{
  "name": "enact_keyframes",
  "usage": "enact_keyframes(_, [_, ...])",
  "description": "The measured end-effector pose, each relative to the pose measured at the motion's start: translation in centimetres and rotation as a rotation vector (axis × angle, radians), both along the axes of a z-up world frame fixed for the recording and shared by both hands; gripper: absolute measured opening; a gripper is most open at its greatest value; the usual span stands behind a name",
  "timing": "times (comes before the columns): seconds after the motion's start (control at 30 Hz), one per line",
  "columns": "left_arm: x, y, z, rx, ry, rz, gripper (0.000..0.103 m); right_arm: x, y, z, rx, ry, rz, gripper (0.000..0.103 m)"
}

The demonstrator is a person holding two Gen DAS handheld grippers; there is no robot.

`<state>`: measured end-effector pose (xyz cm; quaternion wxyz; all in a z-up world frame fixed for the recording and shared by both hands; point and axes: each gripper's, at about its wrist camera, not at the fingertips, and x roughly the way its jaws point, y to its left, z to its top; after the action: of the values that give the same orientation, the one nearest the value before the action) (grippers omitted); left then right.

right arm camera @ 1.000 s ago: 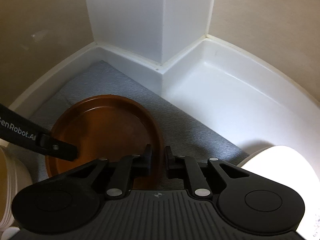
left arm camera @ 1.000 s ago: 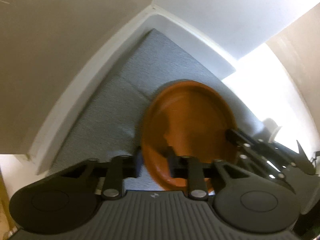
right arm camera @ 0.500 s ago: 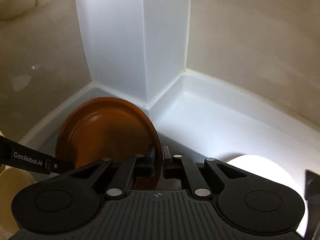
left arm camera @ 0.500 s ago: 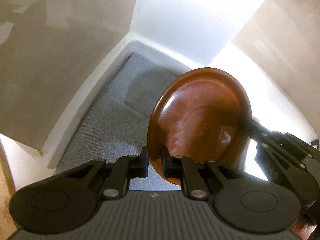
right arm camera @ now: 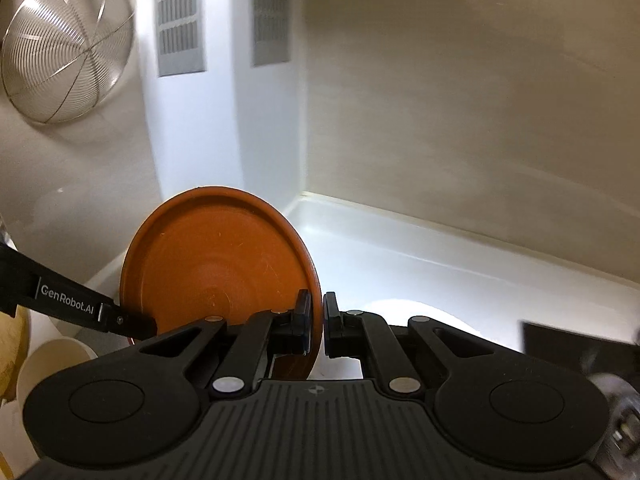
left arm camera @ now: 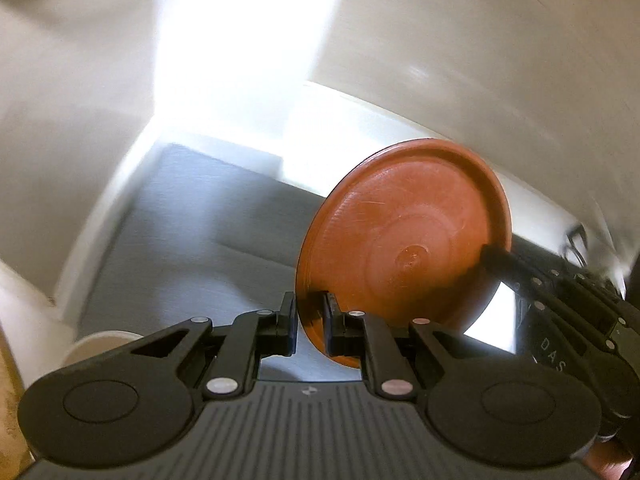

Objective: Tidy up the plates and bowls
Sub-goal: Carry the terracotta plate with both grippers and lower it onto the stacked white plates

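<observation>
Gripping opposite edges of a brown plate (left arm camera: 404,252), the left gripper (left arm camera: 310,322) and right gripper (right arm camera: 316,322) each have their jaws clamped on its rim. The plate stands nearly upright in the air above a grey mat (left arm camera: 192,236) on the white worktop (right arm camera: 400,256). A wire strainer (right arm camera: 64,48) hangs on the wall behind.

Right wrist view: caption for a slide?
Both grippers pinch opposite rims of the brown plate, holding it tilted above the white counter.

Both wrist views look forward along their fingers, tilted upward toward the white corner walls. Each sits close to the round, orange-brown plate (left arm camera: 404,256) (right arm camera: 216,268), seen from opposite sides. Each shows the other gripper.
</observation>
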<state>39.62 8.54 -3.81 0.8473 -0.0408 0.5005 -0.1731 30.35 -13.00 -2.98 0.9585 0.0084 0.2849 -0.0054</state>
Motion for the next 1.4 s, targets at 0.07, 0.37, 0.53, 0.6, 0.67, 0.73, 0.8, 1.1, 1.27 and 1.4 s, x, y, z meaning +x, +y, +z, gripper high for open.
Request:
enact_keyframes(0.07, [-0.7,-1.6,-0.1,0.006,-0.002,-0.042,0.014,-1.6,-1.2,-0.1,0.003,0.0,-0.035,0.007])
enact_keyframes(0.37, [-1.4,-9.7,-2.7,0.061,0.054,-0.18,0.013,-4.4,-6.2,-2.6,0.04,0.047,-0.165,0.007])
enact_keyframes(0.53, [0.3,-12.4,-4.8,0.105,0.085,-0.211,0.013,-2.8,-8.1,-5.0,0.05,0.07,-0.198,0.007])
enact_keyframes(0.6, [0.4,-13.0,-5.3,0.116,0.096,-0.211,0.013,-2.5,-9.2,-5.9,0.062,0.085,-0.211,0.007])
enact_keyframes(0.67, [1.1,-13.8,-6.1,0.129,0.109,-0.21,0.013,-2.0,-10.1,-6.8,0.076,0.103,-0.223,0.007])
enact_keyframes(0.73, [1.7,-14.6,-6.9,0.145,0.122,-0.207,0.013,-1.1,-10.6,-7.7,0.08,0.123,-0.229,0.007])
enact_keyframes(0.8, [2.2,-15.2,-7.5,0.159,0.127,-0.208,0.013,-0.4,-10.9,-8.5,0.08,0.144,-0.233,0.007])
enact_keyframes(1.1, [3.4,-16.4,-9.0,0.195,0.126,-0.203,0.012,2.0,-11.9,-11.0,0.083,0.19,-0.233,0.008])
enact_keyframes(1.27, [3.5,-17.0,-9.0,0.189,0.1,-0.194,0.013,2.5,-11.9,-12.0,0.091,0.212,-0.237,0.008])
enact_keyframes(1.4, [3.8,-17.0,-8.6,0.16,0.075,-0.207,0.04,2.7,-11.4,-12.4,0.066,0.202,-0.231,0.009])
